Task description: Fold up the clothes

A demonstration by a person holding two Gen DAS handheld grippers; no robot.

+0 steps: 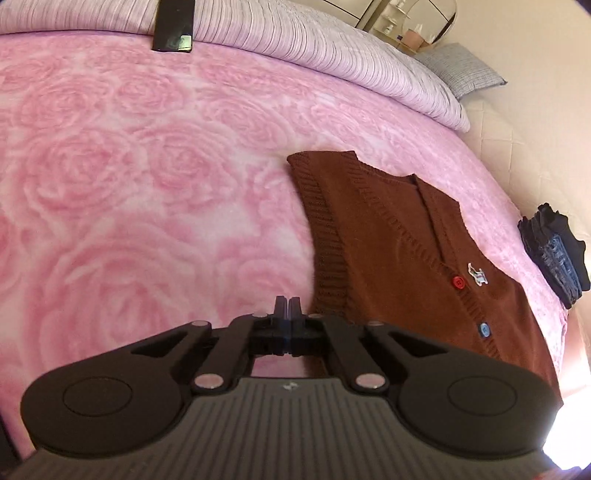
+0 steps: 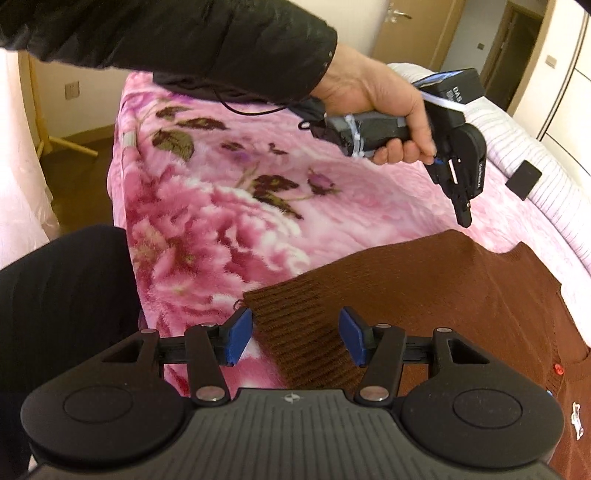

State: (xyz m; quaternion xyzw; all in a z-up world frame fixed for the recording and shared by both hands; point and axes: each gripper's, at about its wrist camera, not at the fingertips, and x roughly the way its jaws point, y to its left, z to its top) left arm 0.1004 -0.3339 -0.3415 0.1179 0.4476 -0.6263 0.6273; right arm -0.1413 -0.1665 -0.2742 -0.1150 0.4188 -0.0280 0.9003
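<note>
The brown vest [image 1: 388, 258] lies flat on the pink blanket [image 1: 129, 184], its long axis running from the ribbed hem near the person to the neck at the pillows. The left gripper [image 1: 287, 306] is pressed together, empty, just beside the vest's side edge. The right gripper [image 2: 295, 338] is spread over the hem corner, pads [image 2: 238, 336] not pressing it.

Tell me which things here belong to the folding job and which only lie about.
For the job: brown knit vest, left gripper, right gripper.
Lying about: folded dark clothes, striped quilt, checked pillow, flat black object.

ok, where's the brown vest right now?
The vest lies flat on the pink blanket, right of centre in the left wrist view; its ribbed hem sits between the open right gripper pads.
</note>
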